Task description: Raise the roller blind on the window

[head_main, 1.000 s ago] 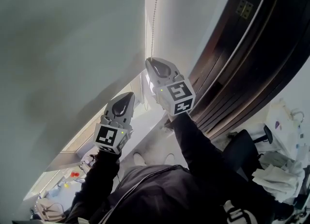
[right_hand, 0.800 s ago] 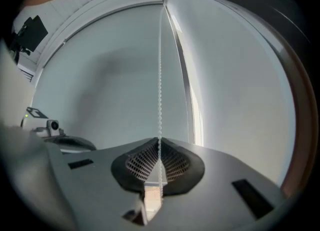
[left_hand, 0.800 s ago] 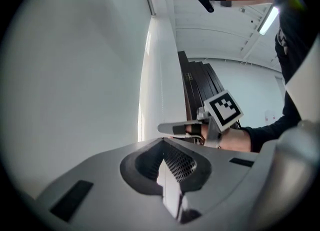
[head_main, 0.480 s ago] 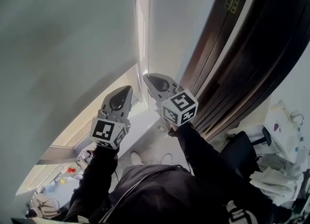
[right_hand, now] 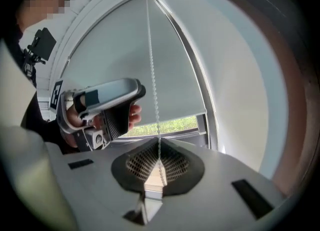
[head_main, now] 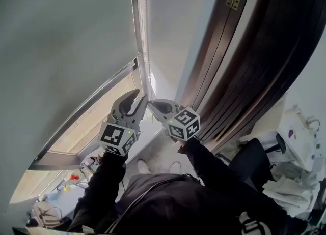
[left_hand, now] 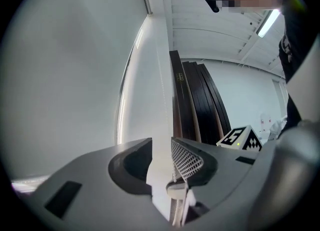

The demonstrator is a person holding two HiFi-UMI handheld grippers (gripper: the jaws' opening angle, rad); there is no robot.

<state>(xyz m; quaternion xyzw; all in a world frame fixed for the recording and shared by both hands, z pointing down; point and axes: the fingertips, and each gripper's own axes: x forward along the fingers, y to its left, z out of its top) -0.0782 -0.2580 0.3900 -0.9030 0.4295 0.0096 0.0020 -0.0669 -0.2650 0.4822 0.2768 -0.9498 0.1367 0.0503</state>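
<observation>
Where the cord (right_hand: 152,75) hangs: along the blind's (right_hand: 115,50) right edge
Right gripper (right_hand: 159,151): clenched on the cord
Left gripper (left_hand: 161,147): jaws just opened, released, cord between them

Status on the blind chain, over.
Right claw shut on bead chain. Left claw just opened, chain in its gap unclamped. Roller blind mostly down. Nothing fouling.

Pale wall (head_main: 175,25), dark door panels (head_main: 254,76), office chair (head_main: 252,160)
</observation>
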